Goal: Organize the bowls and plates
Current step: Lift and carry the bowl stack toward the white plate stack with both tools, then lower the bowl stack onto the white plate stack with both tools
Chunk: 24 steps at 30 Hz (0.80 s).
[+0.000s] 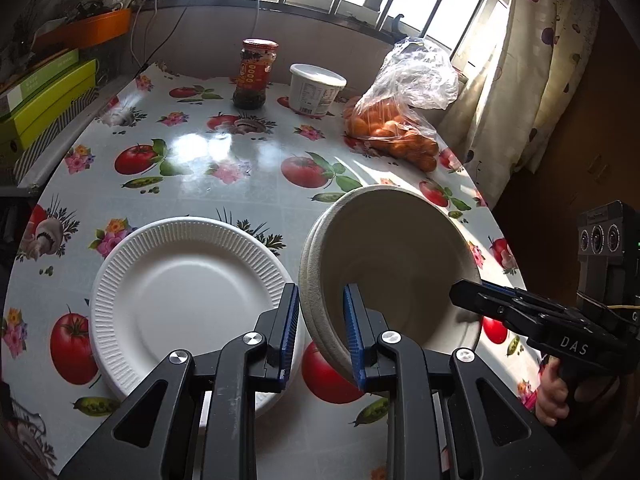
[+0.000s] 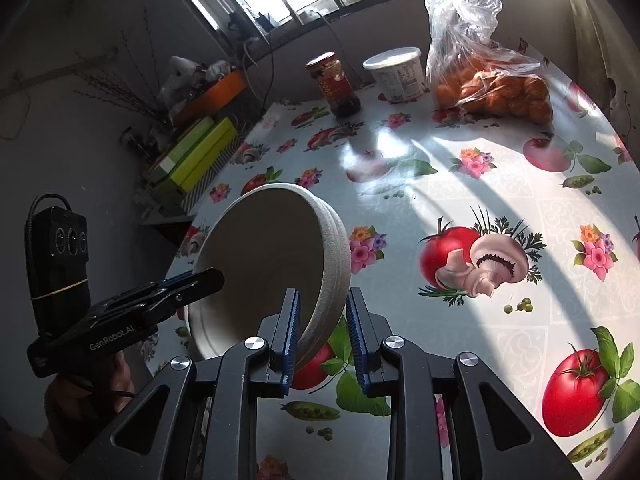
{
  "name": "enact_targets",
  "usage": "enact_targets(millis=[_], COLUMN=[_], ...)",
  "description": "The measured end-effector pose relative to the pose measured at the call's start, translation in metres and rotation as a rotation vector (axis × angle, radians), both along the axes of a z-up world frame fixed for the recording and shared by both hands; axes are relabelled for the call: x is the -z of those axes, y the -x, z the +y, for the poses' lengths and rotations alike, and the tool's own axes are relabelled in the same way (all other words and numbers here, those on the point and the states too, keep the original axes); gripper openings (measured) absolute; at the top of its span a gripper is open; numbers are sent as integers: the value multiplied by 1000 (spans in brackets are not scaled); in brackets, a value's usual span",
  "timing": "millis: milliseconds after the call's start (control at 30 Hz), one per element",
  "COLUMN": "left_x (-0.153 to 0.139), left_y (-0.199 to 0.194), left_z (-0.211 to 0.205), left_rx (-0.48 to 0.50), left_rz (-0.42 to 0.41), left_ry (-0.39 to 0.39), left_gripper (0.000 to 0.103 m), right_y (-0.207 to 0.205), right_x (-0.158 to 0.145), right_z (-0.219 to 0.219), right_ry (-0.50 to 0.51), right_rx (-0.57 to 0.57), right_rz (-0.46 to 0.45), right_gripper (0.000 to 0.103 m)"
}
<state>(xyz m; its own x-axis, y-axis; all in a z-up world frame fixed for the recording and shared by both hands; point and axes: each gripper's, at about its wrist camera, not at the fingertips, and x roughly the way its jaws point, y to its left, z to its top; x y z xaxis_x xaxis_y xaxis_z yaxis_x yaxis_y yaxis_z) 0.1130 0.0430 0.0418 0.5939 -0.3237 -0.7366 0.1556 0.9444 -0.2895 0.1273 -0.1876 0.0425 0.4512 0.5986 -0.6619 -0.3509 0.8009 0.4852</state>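
**Bowls in the air, plates already stacked**

Take the table (image 1: pixel 248 200) as your reference, with its tomato-print cloth. Against its far edge stand the bag of oranges (image 1: pixel 394 136), the white tub (image 1: pixel 314 88) and the sauce jar (image 1: pixel 254 74), all well apart from your work.

On the near part of the table lies the stack of white plates (image 1: pixel 188 292), flat and squared up; that half of the job looks done.

The stack of bowls (image 1: pixel 392 272) is what remains. It hangs tilted above the table, just beside the plates on their window-curtain side, its mouth turned toward you. It seems to be several bowls nested, judging by the layered rims.

Your left gripper (image 1: pixel 320 334) straddles the rim nearest the plates, one finger outside, one inside; whether it truly pinches I cannot tell. Your right gripper (image 2: pixel 322 334) straddles the opposite rim the same way, inner pad against the wall, outer pad showing a gap.

You probably still have to set the bowls down.
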Motion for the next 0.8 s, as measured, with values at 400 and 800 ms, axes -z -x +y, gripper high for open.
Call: enact_targets(millis=[400,800], left_x=[2,9], left_y=[2,0], left_z=[42,79], left_rx=[-105,-175], left_rz=[4,18], left_ry=[-6,-12], left_gripper=[24,24], right_y=[-17,-34], right_x=[-5,5], right_z=[48,90], right_ry=[-2,13], right_rx=[-89,-147], right_rz=[-1,29], right_gripper=[24,24])
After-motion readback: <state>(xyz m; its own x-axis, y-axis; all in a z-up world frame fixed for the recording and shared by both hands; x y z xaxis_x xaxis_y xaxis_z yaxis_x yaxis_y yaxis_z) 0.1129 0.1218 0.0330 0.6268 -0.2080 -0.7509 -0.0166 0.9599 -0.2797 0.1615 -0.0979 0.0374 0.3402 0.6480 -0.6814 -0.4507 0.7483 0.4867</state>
